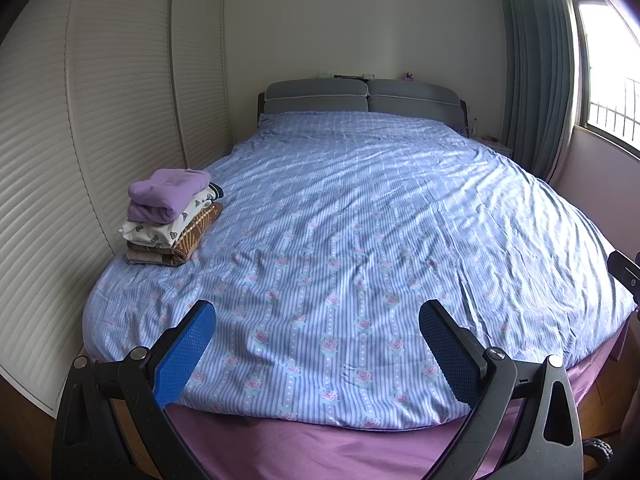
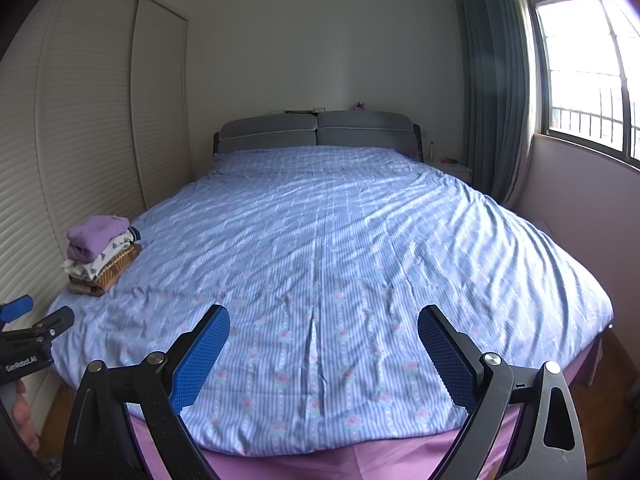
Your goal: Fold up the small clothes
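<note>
Nearest the lens: your left gripper [image 1: 318, 322] sits above the foot of the bed, blue pads [image 1: 185, 354] spread wide apart, nothing between them. Your right gripper [image 2: 324, 326] reads the same, pads [image 2: 200, 356] well apart and gripping nothing. Both hover over the near edge of the duvet [image 1: 360, 240]; neither touches the cloth as far as the views show.

Left to right, left wrist view:
- Slatted wardrobe doors [image 1: 100, 120] along the left wall.
- Stack of folded clothes [image 1: 172, 218] on the duvet's left side, near the wardrobe, well apart from both grippers. Purple garment [image 1: 166, 194] on top, white printed piece [image 1: 160, 232] beneath it, brown patterned piece [image 1: 188, 242] at the bottom.
- Blue striped duvet with rose print, wrinkled, over a pink sheet [image 1: 320, 452] showing at the foot.
- Grey headboard [image 1: 364, 96] at the far end.
- Grey curtain [image 1: 536, 80], then window [image 1: 608, 60] at right.

Right wrist view: your left gripper's body shows at the left edge, below the stack [image 2: 102, 256].
</note>
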`<state>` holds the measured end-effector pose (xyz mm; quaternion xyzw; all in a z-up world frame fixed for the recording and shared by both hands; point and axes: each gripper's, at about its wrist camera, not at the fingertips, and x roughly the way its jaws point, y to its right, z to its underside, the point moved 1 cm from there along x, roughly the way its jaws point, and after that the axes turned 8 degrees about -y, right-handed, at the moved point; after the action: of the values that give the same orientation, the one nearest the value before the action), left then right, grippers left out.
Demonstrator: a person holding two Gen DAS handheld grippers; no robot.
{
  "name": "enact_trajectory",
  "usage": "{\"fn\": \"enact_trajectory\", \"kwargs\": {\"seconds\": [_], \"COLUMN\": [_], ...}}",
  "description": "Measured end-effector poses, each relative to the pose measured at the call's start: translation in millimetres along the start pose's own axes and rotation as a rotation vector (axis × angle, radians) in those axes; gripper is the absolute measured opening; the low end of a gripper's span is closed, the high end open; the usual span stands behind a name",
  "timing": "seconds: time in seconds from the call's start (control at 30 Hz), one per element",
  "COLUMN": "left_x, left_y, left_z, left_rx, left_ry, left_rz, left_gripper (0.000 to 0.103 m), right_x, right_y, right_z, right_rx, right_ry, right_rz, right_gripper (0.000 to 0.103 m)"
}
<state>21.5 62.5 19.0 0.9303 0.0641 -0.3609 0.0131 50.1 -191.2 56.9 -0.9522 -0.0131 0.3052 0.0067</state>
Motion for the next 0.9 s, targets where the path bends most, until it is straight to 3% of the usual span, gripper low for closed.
{"fn": "enact_trajectory", "kwargs": {"seconds": [0.9], "left_x": [-1.7], "left_y": [1.6], "left_z": [1.0], "left_rx": [0.021], "left_ry": [-0.012], "left_rz": [0.009], "left_gripper": [0.103], "right_x": [0.2], "right_y": [1.8], "right_z": [-0.9], "right_rx": [0.002], "right_ry": [0.002], "right_rz": [-0.003], "right_gripper": [0.096]}}
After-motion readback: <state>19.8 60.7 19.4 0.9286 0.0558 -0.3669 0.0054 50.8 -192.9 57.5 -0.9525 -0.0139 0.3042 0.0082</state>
